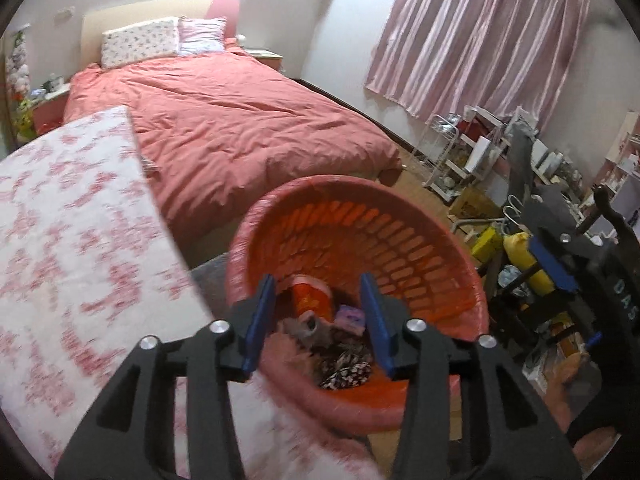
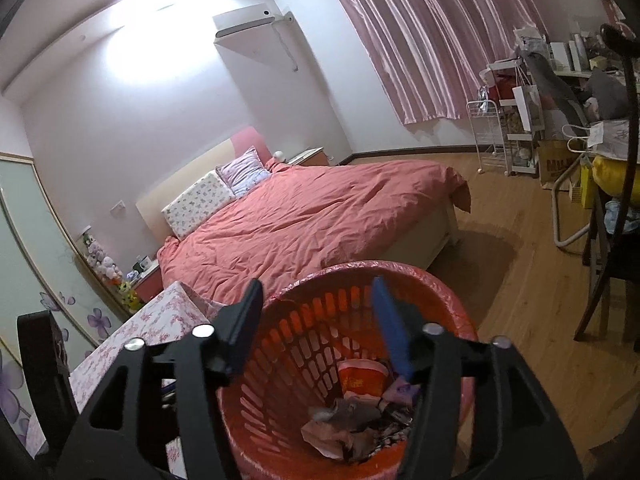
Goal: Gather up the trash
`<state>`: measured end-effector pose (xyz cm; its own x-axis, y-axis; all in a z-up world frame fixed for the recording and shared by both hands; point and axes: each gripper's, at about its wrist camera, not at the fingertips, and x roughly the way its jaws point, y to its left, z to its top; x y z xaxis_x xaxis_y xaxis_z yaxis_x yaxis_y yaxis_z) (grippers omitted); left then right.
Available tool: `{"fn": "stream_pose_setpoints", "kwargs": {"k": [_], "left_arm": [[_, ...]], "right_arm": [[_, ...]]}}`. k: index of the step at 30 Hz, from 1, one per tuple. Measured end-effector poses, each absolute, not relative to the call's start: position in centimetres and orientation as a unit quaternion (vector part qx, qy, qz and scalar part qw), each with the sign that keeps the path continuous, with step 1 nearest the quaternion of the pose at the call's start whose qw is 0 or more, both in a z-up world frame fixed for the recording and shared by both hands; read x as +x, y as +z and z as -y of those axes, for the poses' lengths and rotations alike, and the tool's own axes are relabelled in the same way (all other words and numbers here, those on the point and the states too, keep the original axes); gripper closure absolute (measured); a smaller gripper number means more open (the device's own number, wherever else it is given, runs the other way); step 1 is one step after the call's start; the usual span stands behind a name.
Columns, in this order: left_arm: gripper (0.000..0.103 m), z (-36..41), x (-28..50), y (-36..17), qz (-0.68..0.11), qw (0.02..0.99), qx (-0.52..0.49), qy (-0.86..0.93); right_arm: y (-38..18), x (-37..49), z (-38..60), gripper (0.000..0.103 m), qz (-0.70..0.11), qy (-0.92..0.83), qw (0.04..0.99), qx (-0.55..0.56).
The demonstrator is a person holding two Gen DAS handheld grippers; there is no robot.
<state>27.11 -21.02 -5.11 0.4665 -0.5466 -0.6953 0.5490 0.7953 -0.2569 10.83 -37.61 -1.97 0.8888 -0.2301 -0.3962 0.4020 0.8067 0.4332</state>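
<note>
A red slatted waste basket [image 1: 400, 240] with a pinkish liner stands on the floor by the bed; it also shows in the right wrist view [image 2: 304, 336]. Trash lies in its bottom: an orange-red packet [image 1: 310, 296], crumpled brown paper [image 2: 344, 428] and a purple wrapper [image 1: 351, 316]. My left gripper [image 1: 320, 320] is open and empty over the basket's near rim. My right gripper [image 2: 320, 328] is open and empty above the basket's mouth. The right gripper also shows at the right edge of the left wrist view [image 1: 560, 264].
A bed with a salmon duvet [image 1: 240, 120] is behind the basket. A floral-covered surface [image 1: 72, 240] is at the left. A white wire rack [image 2: 488, 136], a cluttered desk, bags and a dark chair [image 2: 604, 264] stand at the right on the wood floor.
</note>
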Motion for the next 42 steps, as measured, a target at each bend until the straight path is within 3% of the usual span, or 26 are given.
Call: {"fn": "stream_pose_setpoints", "kwargs": {"k": [4, 8, 11, 24, 42], "left_arm": [[0.034, 17.2, 25.0, -3.6, -0.392, 0.874, 0.000, -0.288], [0.011, 12.5, 21.9, -1.5, -0.361, 0.900, -0.003, -0.243], [0.005, 8.8, 19.4, -0.3, -0.342, 0.914, -0.009, -0.217], [0.004, -0.6, 9.1, 1.8, -0.285, 0.953, -0.015, -0.101], [0.004, -3.4, 4.2, 0.2, -0.284, 0.958, -0.013, -0.025]], "right_arm": [[-1.2, 8.8, 35.9, 0.011, -0.157, -0.183, 0.939, 0.244], [0.0, 6.5, 32.9, 0.004, -0.154, -0.225, 0.943, 0.191], [0.8, 4.7, 30.5, 0.003, -0.151, -0.250, 0.947, 0.137], [2.5, -0.9, 24.4, 0.002, -0.161, -0.197, 0.966, 0.039], [0.6, -2.6, 20.3, 0.002, -0.206, -0.218, 0.954, 0.017]]}}
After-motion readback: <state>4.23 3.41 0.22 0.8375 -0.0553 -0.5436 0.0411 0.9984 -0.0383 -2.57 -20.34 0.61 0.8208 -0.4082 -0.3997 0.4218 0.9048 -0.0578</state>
